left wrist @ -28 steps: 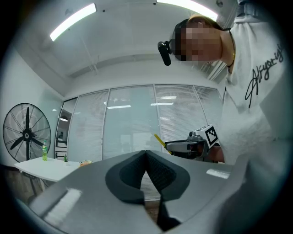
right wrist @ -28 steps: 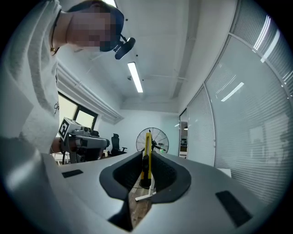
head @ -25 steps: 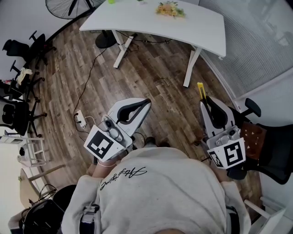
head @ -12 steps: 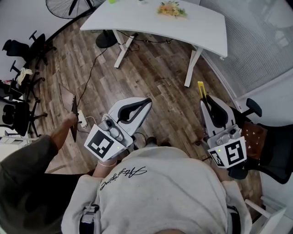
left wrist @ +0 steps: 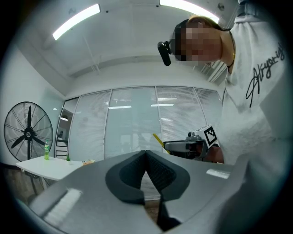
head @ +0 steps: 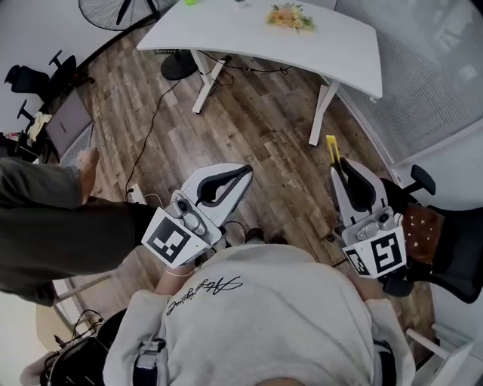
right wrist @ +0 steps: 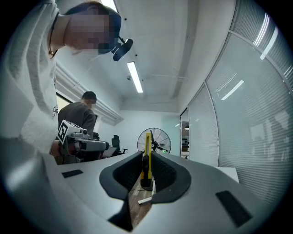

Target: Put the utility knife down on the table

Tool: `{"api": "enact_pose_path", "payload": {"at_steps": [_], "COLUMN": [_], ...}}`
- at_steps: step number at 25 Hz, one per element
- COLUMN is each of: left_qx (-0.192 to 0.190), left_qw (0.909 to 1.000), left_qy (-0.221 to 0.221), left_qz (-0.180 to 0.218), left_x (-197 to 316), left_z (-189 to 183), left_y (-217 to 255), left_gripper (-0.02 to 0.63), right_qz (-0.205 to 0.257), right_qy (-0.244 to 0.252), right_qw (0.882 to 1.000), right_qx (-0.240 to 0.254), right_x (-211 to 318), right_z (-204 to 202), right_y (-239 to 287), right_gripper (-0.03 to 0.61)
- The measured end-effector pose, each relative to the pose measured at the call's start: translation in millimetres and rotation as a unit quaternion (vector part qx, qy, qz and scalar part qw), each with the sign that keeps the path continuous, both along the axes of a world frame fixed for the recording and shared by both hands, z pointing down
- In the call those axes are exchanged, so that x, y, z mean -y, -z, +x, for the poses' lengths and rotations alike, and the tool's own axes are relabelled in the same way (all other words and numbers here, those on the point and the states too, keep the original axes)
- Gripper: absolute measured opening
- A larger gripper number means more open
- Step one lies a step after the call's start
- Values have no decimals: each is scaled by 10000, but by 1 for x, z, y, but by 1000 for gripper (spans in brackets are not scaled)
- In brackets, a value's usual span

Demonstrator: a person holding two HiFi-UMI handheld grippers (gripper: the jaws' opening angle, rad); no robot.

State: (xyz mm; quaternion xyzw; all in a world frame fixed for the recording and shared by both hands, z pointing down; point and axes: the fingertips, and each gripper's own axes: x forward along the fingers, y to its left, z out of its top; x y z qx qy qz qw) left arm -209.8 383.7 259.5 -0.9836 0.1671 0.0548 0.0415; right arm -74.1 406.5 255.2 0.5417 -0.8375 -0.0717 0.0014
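Well short of the worktop [head: 226,34], the right claw [head: 339,164] clamps the knife [head: 331,147], its long axis pointing toward that worktop; the left claw [head: 243,170] is clenched, empty.

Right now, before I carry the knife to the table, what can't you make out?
- utility knife: the head view shows only its yellow tip; the right gripper hides the rest. Whether the blade is out I cannot tell in any view.
- white table: far side cut off by the head view's top edge; items on it too small to name.
- floor underfoot: hidden by the person's torso, head view.
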Motion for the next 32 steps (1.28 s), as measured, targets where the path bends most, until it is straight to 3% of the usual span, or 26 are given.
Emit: {"api": "enact_pose_path", "payload": {"at_steps": [4,15,32], "left_qx": [55,133,115], "left_qw": [10000,9999,9990], "left_qy": [-67,-75,411], "left_qz": [-8,-36,161], "left_x": [5,22,154], "left_z": [-13,-7,68], "left_y": [-9,-19,-1], "left_gripper": [-2,-2,-2], "right_qz": [7,-113,60], "right_qy": [-91,-242,274], "right_qw": [9999,9995,9992], "right_qx": [42,146,294], "right_x": [1,13,157], "right_z": [-10,5,82], "right_y": [-3,-19,-2], "right_gripper": [60,60,60]}}
